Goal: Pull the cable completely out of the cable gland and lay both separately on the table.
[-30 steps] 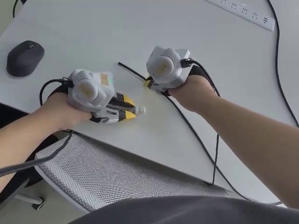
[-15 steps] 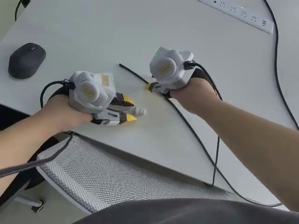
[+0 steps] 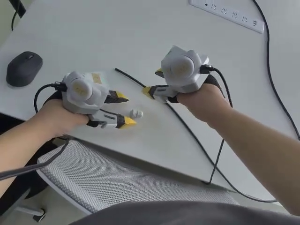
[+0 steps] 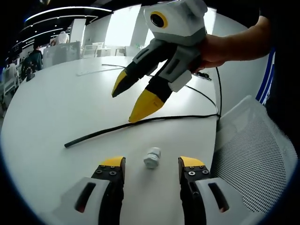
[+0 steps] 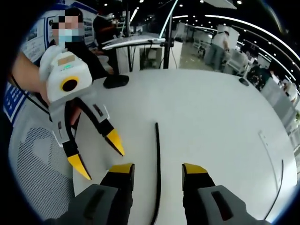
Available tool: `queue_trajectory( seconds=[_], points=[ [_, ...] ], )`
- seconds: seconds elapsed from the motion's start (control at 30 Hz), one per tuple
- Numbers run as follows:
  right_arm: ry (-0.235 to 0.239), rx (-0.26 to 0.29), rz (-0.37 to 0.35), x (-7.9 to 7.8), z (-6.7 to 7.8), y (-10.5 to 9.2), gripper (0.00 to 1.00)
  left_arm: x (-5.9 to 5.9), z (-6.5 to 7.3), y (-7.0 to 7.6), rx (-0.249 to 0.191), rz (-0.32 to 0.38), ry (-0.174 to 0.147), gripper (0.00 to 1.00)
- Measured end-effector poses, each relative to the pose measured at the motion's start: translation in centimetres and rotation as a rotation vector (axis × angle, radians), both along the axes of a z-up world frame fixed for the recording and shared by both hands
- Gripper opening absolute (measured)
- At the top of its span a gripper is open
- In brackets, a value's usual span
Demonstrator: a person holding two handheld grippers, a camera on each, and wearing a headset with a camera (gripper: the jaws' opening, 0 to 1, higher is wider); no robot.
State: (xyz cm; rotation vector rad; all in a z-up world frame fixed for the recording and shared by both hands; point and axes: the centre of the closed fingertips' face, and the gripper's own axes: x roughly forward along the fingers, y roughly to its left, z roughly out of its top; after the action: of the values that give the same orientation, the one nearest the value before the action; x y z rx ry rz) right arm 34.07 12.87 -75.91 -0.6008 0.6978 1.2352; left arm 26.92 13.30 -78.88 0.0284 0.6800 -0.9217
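Left gripper (image 3: 126,108): jaws apart, holding nothing, gland (image 4: 152,157) just ahead between the tips.
Gland: white, loose on the table (image 3: 93,37), clear of the cable (image 4: 140,123).
Right gripper (image 5: 158,168): jaws apart, black cable running between them in its own view.
Head view: mouse (image 3: 23,68) far left, power strip (image 3: 225,14) at the back.

Open table (image 3: 117,28) beyond the cable (image 3: 129,76); a mouse (image 3: 23,68) sits at left.
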Motion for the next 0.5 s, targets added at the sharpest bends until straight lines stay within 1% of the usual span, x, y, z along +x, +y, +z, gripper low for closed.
queue_trajectory(
  seconds=[0.17, 0.23, 0.27, 0.3, 0.33, 0.43, 0.47, 0.5],
  points=[
    [0.020, 0.066, -0.044, -0.5, 1.9, -1.1, 0.43, 0.0, 1.4, 0.0, -0.041, 0.030, -0.007, 0.53],
    [0.023, 0.090, -0.065, -0.6, 2.8, -1.8, 0.44, 0.0, 1.8, 0.0, -0.046, 0.036, -0.013, 0.56],
    [0.033, 0.104, -0.077, -0.7, 3.1, -2.1, 0.45, 0.0, 2.0, 0.0, -0.052, 0.038, -0.011, 0.58],
    [0.037, 0.119, -0.094, -0.7, 3.6, -2.5, 0.45, -0.2, 2.5, -0.1, -0.066, 0.043, -0.008, 0.59],
    [0.037, 0.131, -0.104, -0.7, 4.0, -2.8, 0.46, -0.2, 2.8, -0.1, -0.071, 0.044, -0.011, 0.60],
    [0.056, 0.188, -0.146, -0.9, 5.4, -3.8, 0.49, -0.2, 3.9, 0.0, -0.094, 0.059, -0.021, 0.62],
    [0.071, 0.218, -0.165, -1.1, 6.1, -4.2, 0.51, -0.1, 4.1, 0.0, -0.101, 0.065, -0.022, 0.63],
    [0.077, 0.232, -0.172, -1.3, 6.4, -4.6, 0.52, -0.1, 4.4, 0.0, -0.110, 0.073, -0.022, 0.64]
  ],
)
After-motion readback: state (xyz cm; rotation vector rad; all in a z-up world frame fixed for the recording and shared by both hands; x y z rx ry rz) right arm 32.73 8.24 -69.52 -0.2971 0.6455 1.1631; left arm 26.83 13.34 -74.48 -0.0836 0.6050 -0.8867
